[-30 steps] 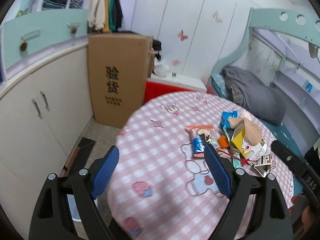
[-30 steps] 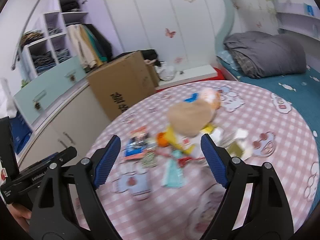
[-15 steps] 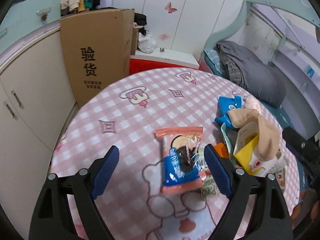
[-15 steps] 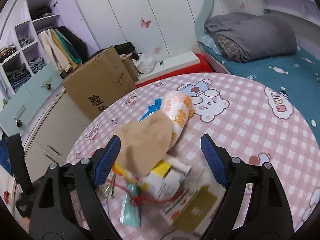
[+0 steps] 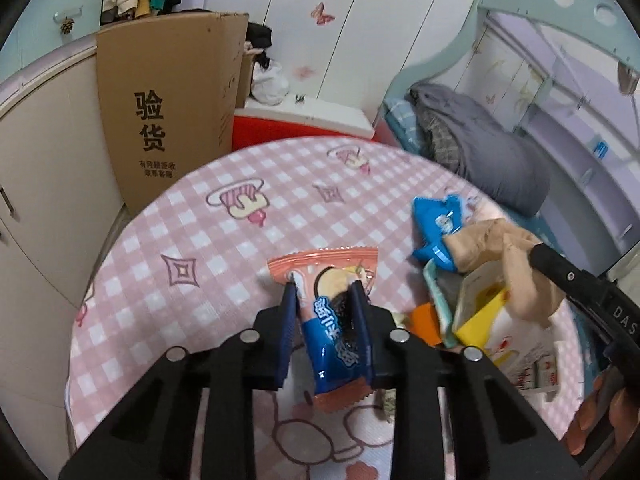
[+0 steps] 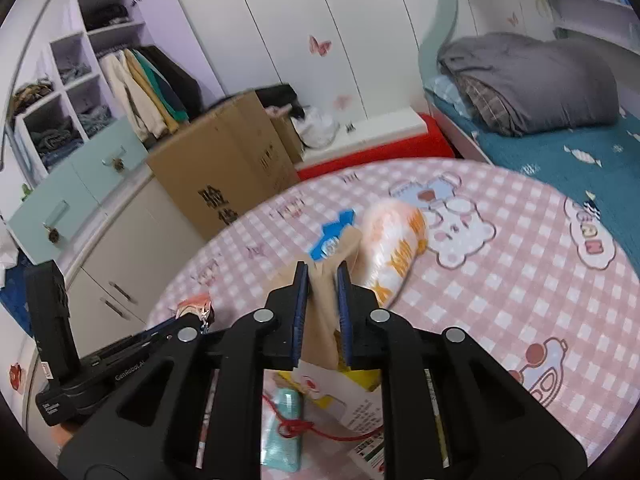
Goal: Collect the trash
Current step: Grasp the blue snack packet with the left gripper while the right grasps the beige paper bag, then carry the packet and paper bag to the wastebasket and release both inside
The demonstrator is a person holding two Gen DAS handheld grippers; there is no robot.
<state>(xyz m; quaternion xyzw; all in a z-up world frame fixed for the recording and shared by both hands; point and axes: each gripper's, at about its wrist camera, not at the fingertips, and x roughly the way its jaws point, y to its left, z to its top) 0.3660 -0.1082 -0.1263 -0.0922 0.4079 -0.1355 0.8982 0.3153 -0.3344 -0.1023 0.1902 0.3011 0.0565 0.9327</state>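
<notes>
My left gripper [image 5: 325,292] is shut on an orange and blue cookie wrapper [image 5: 330,320] lying on the pink checked round table [image 5: 224,240]. My right gripper [image 6: 323,270] is shut on a tan paper bag [image 6: 322,312]; the bag also shows in the left wrist view [image 5: 496,248]. Around it lie a blue wrapper [image 5: 438,224], a yellow and white carton [image 5: 488,320], an orange-printed clear bag [image 6: 394,240] and a teal packet [image 6: 284,424] with red string.
A tall cardboard box [image 5: 168,100] stands on the floor behind the table, beside white cabinets [image 5: 36,160]. A red and white bench [image 5: 304,128] and a bed with a grey blanket [image 5: 480,152] lie beyond.
Both grippers moved in over the trash and closed: the left on the cookie wrapper, the right on the tan paper bag.
</notes>
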